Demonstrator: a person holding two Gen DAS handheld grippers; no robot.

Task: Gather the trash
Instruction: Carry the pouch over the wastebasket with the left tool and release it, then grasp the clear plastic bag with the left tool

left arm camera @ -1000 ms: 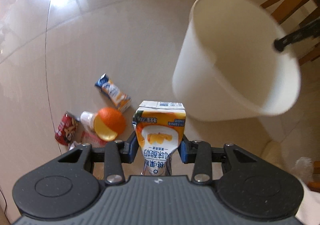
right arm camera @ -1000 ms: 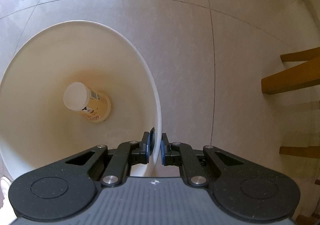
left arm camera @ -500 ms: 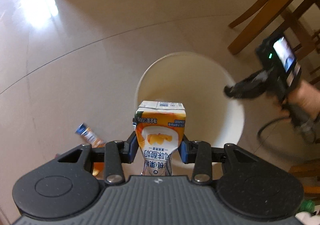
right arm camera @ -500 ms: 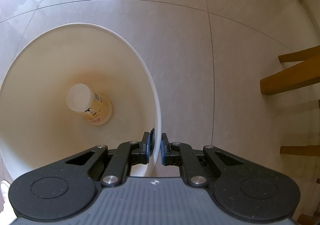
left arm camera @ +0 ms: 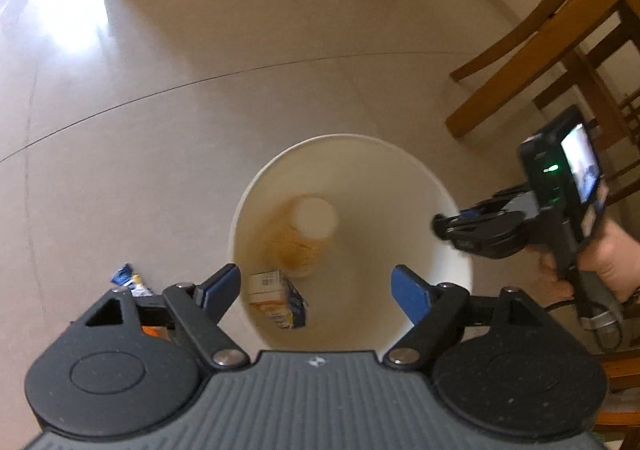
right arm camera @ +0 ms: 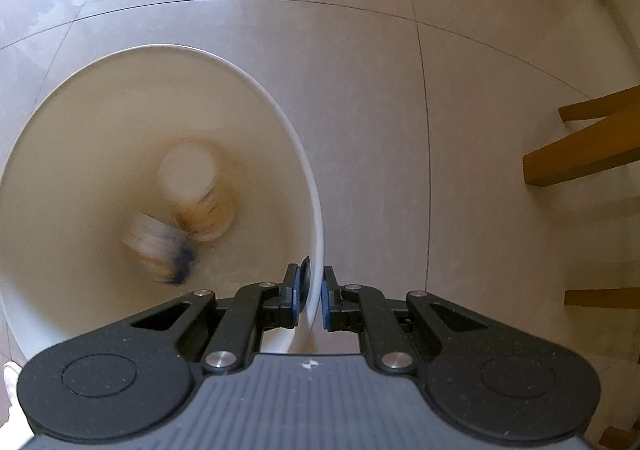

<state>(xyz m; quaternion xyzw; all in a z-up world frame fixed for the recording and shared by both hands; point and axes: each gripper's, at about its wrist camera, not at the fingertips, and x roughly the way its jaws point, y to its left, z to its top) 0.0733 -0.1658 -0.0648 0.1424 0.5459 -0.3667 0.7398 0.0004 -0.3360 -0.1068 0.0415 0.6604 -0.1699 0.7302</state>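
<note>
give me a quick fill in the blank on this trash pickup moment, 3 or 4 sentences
1. The juice carton now lies inside the white ____.
2. The left gripper, whose jaws have just been opening, holds ____.
3. The right gripper is shut on the bin's ____.
4. Beside the carton in the bin lies a bottle with a ____ cap.

Missing words: bin; nothing; rim; white
</note>
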